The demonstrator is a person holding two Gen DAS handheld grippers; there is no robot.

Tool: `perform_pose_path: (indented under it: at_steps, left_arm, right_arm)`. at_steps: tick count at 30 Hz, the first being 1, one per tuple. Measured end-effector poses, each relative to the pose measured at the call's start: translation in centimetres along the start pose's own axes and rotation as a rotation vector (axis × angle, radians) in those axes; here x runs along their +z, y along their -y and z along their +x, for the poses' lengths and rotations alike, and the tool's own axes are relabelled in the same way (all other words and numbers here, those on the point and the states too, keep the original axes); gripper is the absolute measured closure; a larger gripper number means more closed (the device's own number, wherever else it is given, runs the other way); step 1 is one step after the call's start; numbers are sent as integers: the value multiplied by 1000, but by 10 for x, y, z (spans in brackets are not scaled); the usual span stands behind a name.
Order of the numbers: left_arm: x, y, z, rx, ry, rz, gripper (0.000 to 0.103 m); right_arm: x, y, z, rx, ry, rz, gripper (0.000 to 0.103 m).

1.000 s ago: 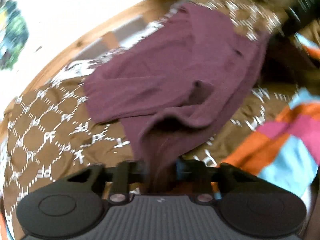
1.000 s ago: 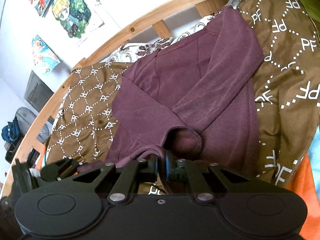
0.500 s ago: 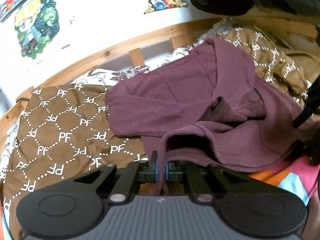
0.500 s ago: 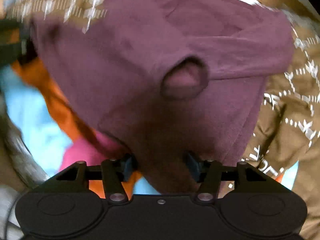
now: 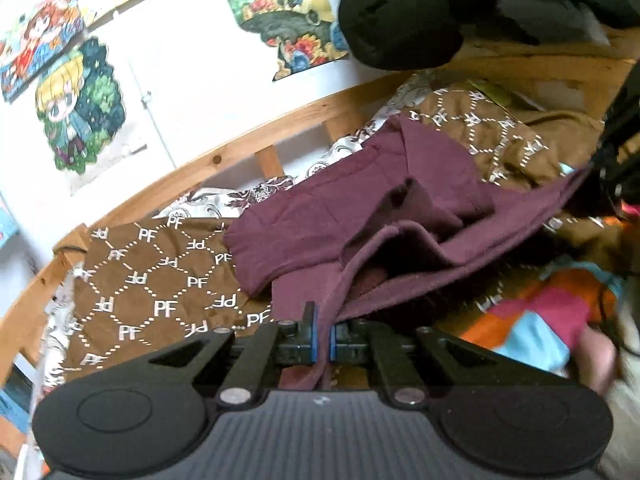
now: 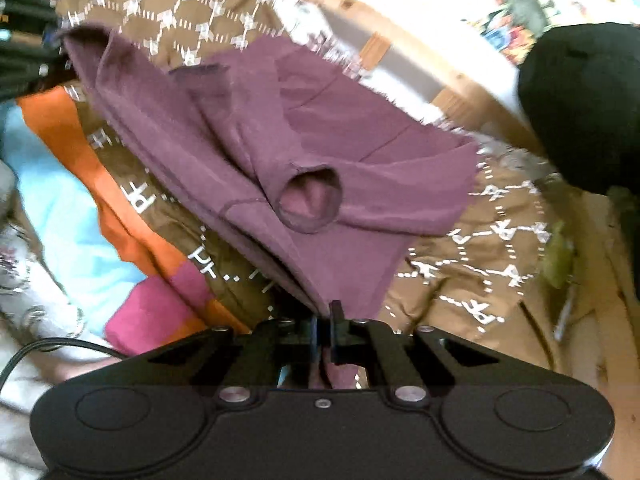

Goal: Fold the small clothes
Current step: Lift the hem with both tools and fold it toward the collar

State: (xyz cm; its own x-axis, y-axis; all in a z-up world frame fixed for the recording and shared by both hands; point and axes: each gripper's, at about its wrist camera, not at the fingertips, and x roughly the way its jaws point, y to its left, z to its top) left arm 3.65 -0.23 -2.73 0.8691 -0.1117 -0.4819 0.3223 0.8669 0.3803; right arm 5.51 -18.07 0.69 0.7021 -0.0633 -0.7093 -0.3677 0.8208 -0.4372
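- Maroon top, from the left wrist view: it lies partly on the brown patterned blanket of the bed, its near hem lifted off it. We have the left gripper pinched tight on that hem, a thin fold of cloth running down between the blue pads. The far corner stretches off to the right edge, towards the other tool, which is barely in view here.
- Risk here: the bite looks shallow, so we judge that a hard pull could slide the hem out. The cuffed sleeve sits loosely on top and could tumble off as we lift.
- From the right wrist view: the right gripper has just snapped closed, and the lower edge of the maroon top is clamped between its jaws. The garment hangs slack and slanted above the blanket and the bright quilt.
- Risk here: the open sleeve end droops in the middle. If we carry the edge over unevenly, we expect a crooked, bunched fold.
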Motion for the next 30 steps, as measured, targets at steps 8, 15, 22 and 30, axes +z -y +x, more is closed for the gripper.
perform_pose_path:
  at_steps: [8, 15, 22, 30]
  left_arm:
    - [4, -11, -65, -70, -45, 62, 98]
    - [20, -31, -56, -112, -85, 28, 97]
    - [73, -55, 24, -13, -5, 62, 97]
    - [116, -68, 170, 96, 36, -16, 94]
  right_arm:
    - [-20, -21, -89, 60, 59, -10, 99]
    - [-9, -21, -107, 86, 68, -30, 99]
    - [37, 15, -59, -89, 168, -73, 99]
    - [100, 82, 70, -262, 233, 26, 98]
